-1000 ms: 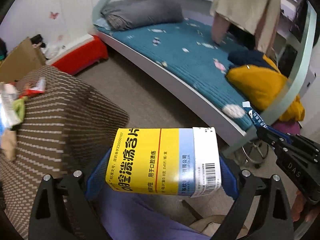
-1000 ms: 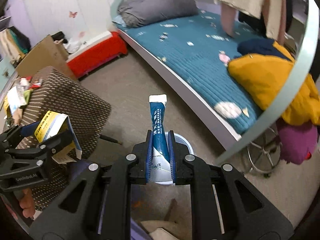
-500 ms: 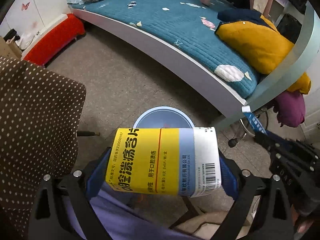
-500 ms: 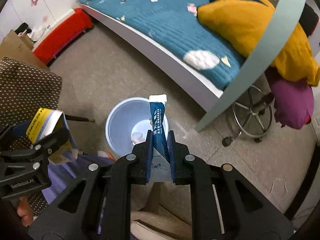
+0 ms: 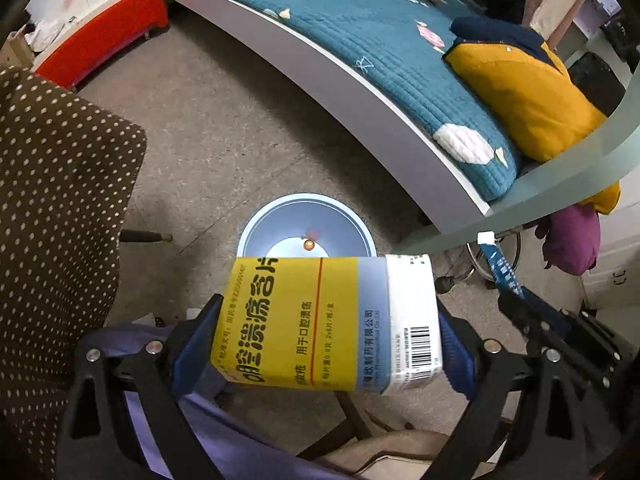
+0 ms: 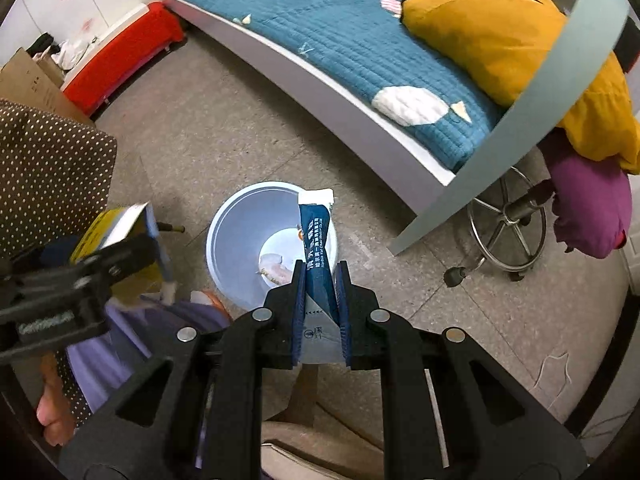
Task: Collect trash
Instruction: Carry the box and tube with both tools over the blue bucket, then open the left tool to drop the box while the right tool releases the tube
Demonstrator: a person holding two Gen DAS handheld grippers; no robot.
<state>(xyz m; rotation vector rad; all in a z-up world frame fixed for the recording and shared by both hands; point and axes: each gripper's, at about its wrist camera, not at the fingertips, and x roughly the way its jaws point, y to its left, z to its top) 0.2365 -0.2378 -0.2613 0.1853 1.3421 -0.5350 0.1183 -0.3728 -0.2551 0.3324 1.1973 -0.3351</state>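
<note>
- Hiding the near rim of the blue bin [image 5: 306, 222], the yellow medicine box [image 5: 328, 322], barcode at its 3 o'clock end, sits clamped in the left gripper [image 5: 326, 344].
- Right gripper [image 6: 320, 304] pinches a blue sachet [image 6: 316, 240] above the bin; its print is too small to read.
- "GenRobot.AI" blurs on the left gripper's body.

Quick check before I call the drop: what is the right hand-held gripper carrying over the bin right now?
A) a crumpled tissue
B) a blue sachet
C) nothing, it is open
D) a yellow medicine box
B: the right hand-held gripper is shut on a narrow blue sachet that sticks up in front of the pale blue bin, while the yellow medicine box sits in the left hand-held gripper.
</note>
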